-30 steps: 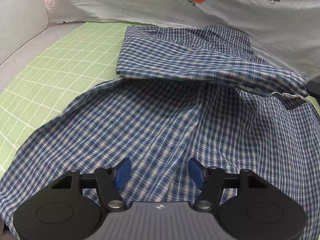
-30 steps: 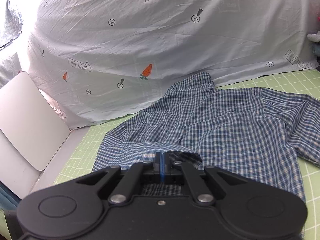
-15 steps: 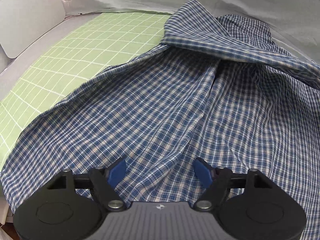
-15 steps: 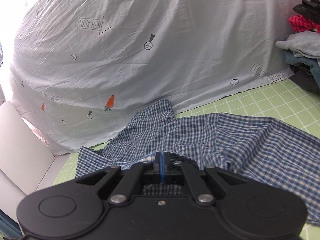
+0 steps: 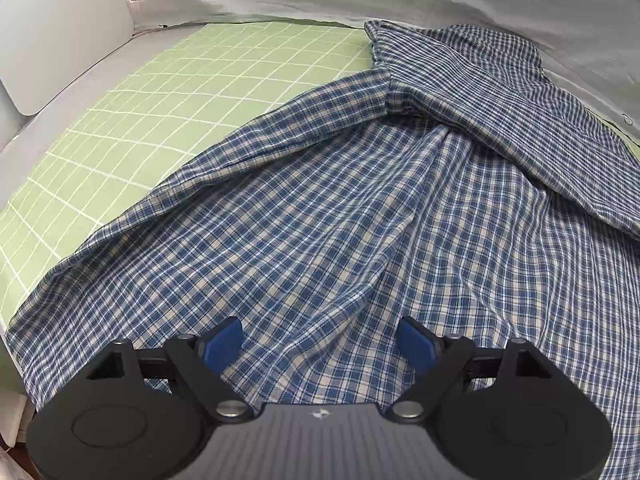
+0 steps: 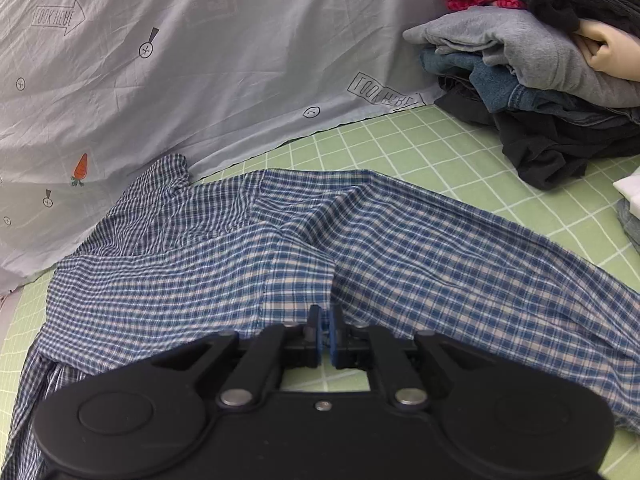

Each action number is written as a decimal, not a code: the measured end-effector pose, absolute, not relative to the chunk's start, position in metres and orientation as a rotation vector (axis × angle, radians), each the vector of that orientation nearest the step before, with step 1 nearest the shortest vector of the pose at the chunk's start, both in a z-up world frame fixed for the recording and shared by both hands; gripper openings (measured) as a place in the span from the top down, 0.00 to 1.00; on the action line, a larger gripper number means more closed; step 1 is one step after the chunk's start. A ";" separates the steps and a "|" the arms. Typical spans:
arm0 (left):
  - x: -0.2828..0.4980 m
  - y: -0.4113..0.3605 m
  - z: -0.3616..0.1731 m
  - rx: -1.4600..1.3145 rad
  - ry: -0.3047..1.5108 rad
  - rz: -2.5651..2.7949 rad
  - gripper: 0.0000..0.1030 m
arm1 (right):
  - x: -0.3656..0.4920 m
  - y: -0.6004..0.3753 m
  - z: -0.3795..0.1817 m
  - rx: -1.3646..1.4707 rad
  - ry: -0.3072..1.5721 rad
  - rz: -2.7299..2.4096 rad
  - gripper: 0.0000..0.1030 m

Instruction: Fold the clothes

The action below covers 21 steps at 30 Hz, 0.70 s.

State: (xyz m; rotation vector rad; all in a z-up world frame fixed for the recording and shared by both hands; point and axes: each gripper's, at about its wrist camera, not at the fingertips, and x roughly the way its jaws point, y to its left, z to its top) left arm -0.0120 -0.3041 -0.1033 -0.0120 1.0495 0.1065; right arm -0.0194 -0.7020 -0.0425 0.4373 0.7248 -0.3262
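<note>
Folding stands partway at most: blue plaid shirt (image 5: 328,216) lies rumpled on the green grid mat (image 5: 168,92) ahead of the left gripper (image 5: 320,346), jaws apart, while the right gripper (image 6: 325,334) pinches a raised fabric ridge, no neat fold visible.

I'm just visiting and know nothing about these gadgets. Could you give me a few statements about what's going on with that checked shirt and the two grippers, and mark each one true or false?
1. The right gripper is pinched shut on the checked shirt. True.
2. The left gripper is clamped on the shirt. False: its jaws stand wide apart over the cloth.
3. A pile of clothes sits on the green grid mat. True.
4. The shirt is plain red. False: it is blue and white check.
</note>
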 end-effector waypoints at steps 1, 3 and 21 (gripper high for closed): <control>-0.015 -0.302 -0.100 -0.011 1.036 0.102 0.17 | -0.019 -0.695 -0.039 0.416 0.721 -0.324 0.59; -0.022 -0.298 -0.092 -0.007 1.007 0.095 0.18 | -0.020 -0.681 -0.031 0.378 0.701 -0.320 0.31; -0.047 -0.164 -0.060 0.023 0.867 -0.047 0.17 | -0.032 -0.499 -0.013 0.324 0.683 -0.240 0.01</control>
